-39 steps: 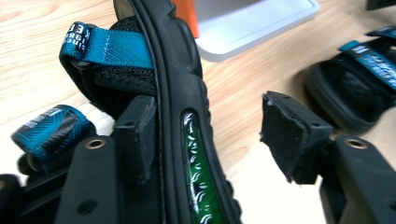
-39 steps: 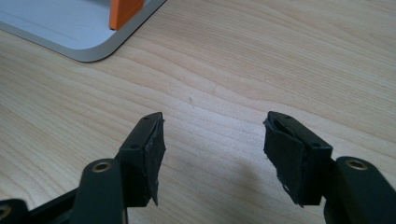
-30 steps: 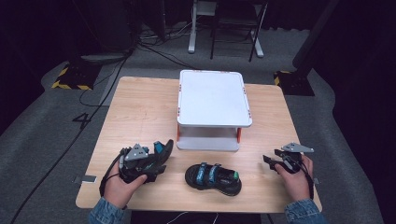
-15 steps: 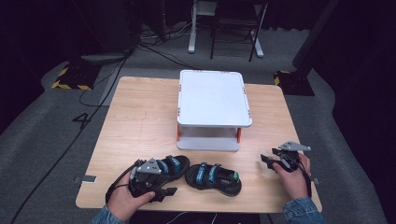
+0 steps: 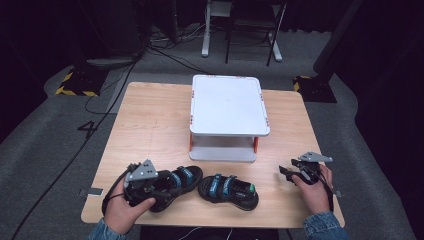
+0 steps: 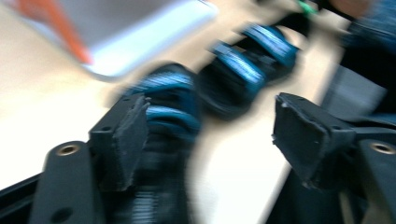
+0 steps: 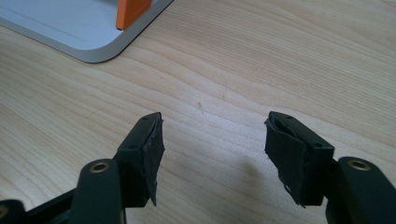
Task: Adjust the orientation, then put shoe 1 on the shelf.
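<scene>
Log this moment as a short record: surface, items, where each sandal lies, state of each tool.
surface: wooden table
stand: white two-tier shelf, orange posts, far centre
left sandal: black with blue straps, near edge, at the left tool
right sandal: same kind, lying beside it, untouched
left tool: jaws apart, one against the sandal; view blurred
right tool: jaws apart over bare wood, nothing held

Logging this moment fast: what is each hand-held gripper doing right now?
Left hand-held gripper: open, jaws wide apart, a black-and-blue sandal by its left jaw, not clamped.
Right hand-held gripper: open, holding nothing.
</scene>
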Motion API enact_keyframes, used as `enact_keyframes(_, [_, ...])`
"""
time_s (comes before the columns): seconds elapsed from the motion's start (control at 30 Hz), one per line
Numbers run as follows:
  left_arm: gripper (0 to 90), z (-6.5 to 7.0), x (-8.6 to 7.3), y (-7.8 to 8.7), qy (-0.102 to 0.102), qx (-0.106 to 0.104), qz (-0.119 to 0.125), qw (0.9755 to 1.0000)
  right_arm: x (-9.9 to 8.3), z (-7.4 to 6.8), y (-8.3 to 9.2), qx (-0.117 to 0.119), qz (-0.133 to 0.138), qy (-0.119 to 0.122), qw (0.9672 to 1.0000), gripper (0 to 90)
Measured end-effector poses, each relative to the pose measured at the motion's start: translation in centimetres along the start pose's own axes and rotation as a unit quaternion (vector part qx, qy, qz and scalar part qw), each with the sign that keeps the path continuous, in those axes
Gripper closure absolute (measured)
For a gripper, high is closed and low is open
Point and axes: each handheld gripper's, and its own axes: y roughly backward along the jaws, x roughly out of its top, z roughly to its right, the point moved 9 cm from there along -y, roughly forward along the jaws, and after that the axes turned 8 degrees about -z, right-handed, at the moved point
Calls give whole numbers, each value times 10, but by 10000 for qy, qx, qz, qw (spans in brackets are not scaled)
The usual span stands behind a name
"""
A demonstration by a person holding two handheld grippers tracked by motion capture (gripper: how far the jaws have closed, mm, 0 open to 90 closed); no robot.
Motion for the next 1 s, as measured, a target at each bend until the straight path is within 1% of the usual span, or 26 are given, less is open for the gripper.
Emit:
enact_keyframes(0.03, [251,-8,1,3,128,125,90,9998,0,0,0,-3,19,8,10000,385])
enact_keyframes(0.07, [241,-8,1,3,128,125,90,9998,0,0,0,-3,19,8,10000,385])
enact_keyframes(0.1, [236,-19,0,6,297,304,147,9990,-2,1,1,-26,13,8,10000,384])
enact_keyframes(0.13, [233,-34,-2,8,463,546,186,9973,-3,1,2,-29,18,-2,10000,383])
enact_keyframes(0.17, [230,-42,-3,10,565,677,217,9959,-3,2,3,-54,30,-13,10000,382])
enact_keyframes(0.2, [228,-42,-3,10,565,677,217,9959,-3,2,3,-54,30,-13,10000,382])
enact_keyframes(0.23, [228,-52,-5,10,699,793,205,9942,-5,2,5,-62,30,-25,10000,380])
enact_keyframes(0.3, [226,-65,-9,9,831,936,91,9921,-10,2,9,-92,37,-23,9999,379])
enact_keyframes(0.33, [226,-69,-10,8,904,992,80,9909,-10,2,9,-92,37,-23,9999,379])
enact_keyframes(0.37, [227,-73,-12,6,1015,1000,62,9898,-11,2,10,-111,37,-20,9999,379])
enact_keyframes(0.4, [226,-76,-14,5,1041,996,5,9896,-14,2,12,-122,35,-25,9999,377])
enact_keyframes(0.43, [226,-78,-16,4,1099,1005,-31,9888,-15,2,14,-131,51,-28,9999,377])
enact_keyframes(0.5, [228,-82,-22,0,1114,1080,-187,9877,-18,5,19,-181,76,-83,9998,374])
enact_keyframes(0.53, [228,-83,-23,-1,1080,1091,-242,9879,-18,5,20,-193,84,-91,9997,374])
enact_keyframes(0.6, [229,-82,-28,-6,1068,968,-387,9888,-19,5,21,-194,75,-96,9997,374])
enact_keyframes(0.63, [229,-82,-30,-8,1070,934,-442,9889,-20,6,21,-212,82,-100,9997,374])
enact_keyframes(0.7, [228,-81,-34,-12,991,869,-593,9895,-20,6,22,-209,91,-97,9997,373])
enact_keyframes(0.73, [229,-79,-35,-14,1015,823,-616,9895,-20,6,22,-203,82,-80,9997,374])
enact_keyframes(0.77, [231,-78,-35,-15,976,808,-625,9900,-20,5,22,-200,75,-80,9997,374])
enact_keyframes(0.8, [234,-76,-34,-15,907,747,-621,9911,-19,5,21,-201,84,-69,9997,374])
enact_keyframes(0.93, [256,-64,-26,-13,910,551,-453,9933,-18,3,20,-205,84,-13,9998,374])
enact_keyframes(0.97, [264,-61,-24,-12,902,452,-427,9940,-18,2,20,-199,71,-5,9998,374])
enact_keyframes(1.0, [274,-61,-24,-12,902,452,-427,9940,-18,2,20,-199,71,-5,9998,374])
